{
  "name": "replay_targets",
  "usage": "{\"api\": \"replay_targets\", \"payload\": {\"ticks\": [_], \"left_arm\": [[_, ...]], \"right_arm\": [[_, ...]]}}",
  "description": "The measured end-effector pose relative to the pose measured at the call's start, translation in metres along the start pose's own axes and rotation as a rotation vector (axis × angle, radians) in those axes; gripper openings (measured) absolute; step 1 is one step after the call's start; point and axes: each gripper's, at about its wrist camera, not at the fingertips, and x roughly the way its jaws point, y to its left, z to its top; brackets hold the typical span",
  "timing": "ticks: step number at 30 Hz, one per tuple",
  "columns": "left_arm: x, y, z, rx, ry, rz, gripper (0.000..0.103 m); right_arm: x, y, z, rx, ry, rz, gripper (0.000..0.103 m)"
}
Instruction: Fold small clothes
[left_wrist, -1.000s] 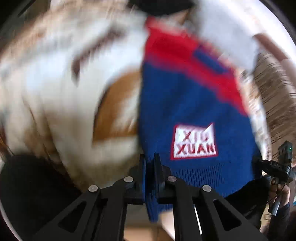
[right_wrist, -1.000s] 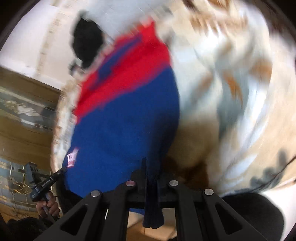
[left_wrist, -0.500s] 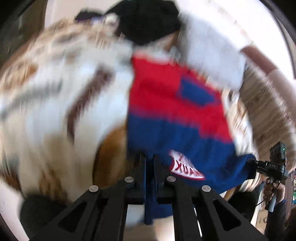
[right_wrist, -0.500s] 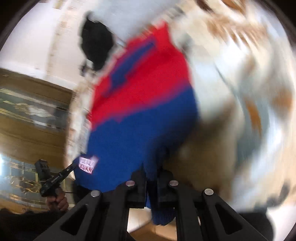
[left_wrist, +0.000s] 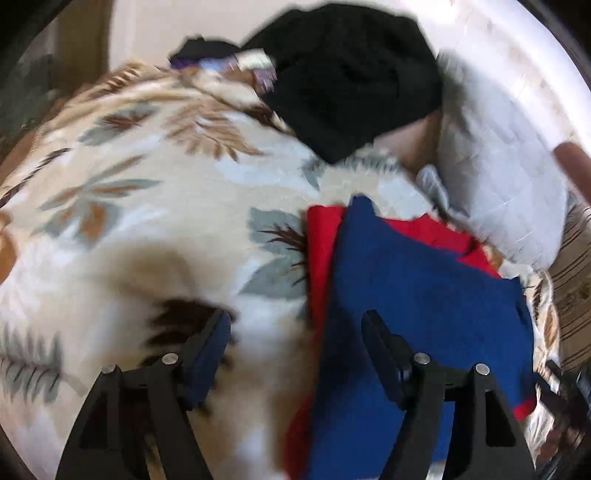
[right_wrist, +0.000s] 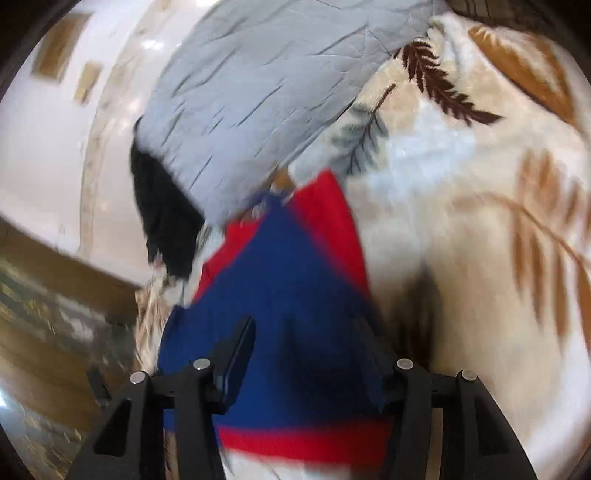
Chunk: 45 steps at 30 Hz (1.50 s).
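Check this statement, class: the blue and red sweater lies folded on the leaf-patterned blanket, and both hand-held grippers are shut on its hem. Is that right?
Not quite. The sweater does lie folded on the blanket, but both wrist views show the left hand-held gripper and the right hand-held gripper open, gripping nothing; their jaws have just been opening.

Both cameras look steeply down and close at the blanket (left_wrist: 155, 206). The left view faces past its fingers toward the black garment (left_wrist: 351, 74); both views share the sweater (right_wrist: 288, 295) and grey pillow (right_wrist: 266, 92).
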Motion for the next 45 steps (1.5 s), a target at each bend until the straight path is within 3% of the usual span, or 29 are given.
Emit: {"api": "replay_targets", "payload": {"ticks": [4,7,10,12,14,15,17,18,21,24,26,30,31,33,34,39,43,45], "left_arm": [[-0.035,0.007,-0.034,-0.003,0.005,-0.041,0.074],[-0.026,-0.005,-0.049,0.016,0.054,-0.084,0.075],[0.004,-0.016,-0.049,0.038,0.082,-0.009,0.075],[0.021,-0.018,-0.044,0.016,0.078,0.039,0.087],[0.027,-0.027,-0.038,0.009,0.085,0.074,0.089],[0.029,-0.031,-0.034,0.016,0.096,0.090,0.072],[0.037,-0.040,-0.023,0.045,0.137,0.062,0.030],[0.034,-0.044,-0.016,0.043,0.149,0.084,0.019],[-0.002,-0.049,-0.003,0.064,0.098,0.058,0.014],[-0.045,-0.050,-0.008,0.084,0.035,0.021,0.013],[-0.060,-0.046,-0.024,0.096,0.039,0.018,0.014],[-0.052,-0.010,-0.095,0.100,0.197,0.021,0.023],[-0.050,-0.001,-0.108,0.113,0.201,0.028,0.026],[-0.066,0.014,-0.121,0.146,0.132,0.039,0.058],[-0.074,0.021,-0.118,0.138,0.122,0.073,0.060],[-0.091,0.018,-0.077,0.159,0.001,0.024,0.059],[-0.072,-0.012,-0.043,0.197,-0.010,-0.048,0.059],[-0.052,-0.030,-0.028,0.244,-0.014,-0.042,0.059]], "right_arm": [[-0.021,-0.001,-0.046,0.026,0.039,0.025,0.058],[-0.002,-0.003,-0.058,0.094,0.083,0.048,0.058],[0.027,-0.013,-0.048,0.213,0.072,0.053,0.058],[0.031,-0.015,-0.045,0.297,0.031,0.060,0.057],[0.038,-0.016,-0.039,0.341,0.003,0.070,0.058],[0.042,-0.018,-0.035,0.356,-0.021,0.057,0.049],[0.052,-0.019,-0.031,0.366,-0.004,0.021,0.013],[0.051,-0.015,-0.029,0.356,-0.009,0.007,0.012],[0.021,0.024,-0.018,0.222,-0.062,0.014,0.010],[-0.016,0.062,-0.023,0.105,-0.088,0.022,0.009],[-0.036,0.063,-0.045,0.085,-0.066,0.022,0.009],[-0.047,0.007,-0.128,0.157,0.086,-0.038,0.019],[-0.047,-0.008,-0.147,0.174,0.135,-0.065,0.023],[-0.064,-0.024,-0.163,0.185,0.119,-0.004,0.025],[-0.071,-0.024,-0.162,0.175,0.114,-0.025,0.025],[-0.109,-0.004,-0.109,0.022,-0.057,-0.111,0.028],[-0.079,0.018,-0.053,-0.084,-0.053,-0.100,0.028],[-0.054,0.025,-0.030,-0.124,-0.033,-0.105,0.028]]}}
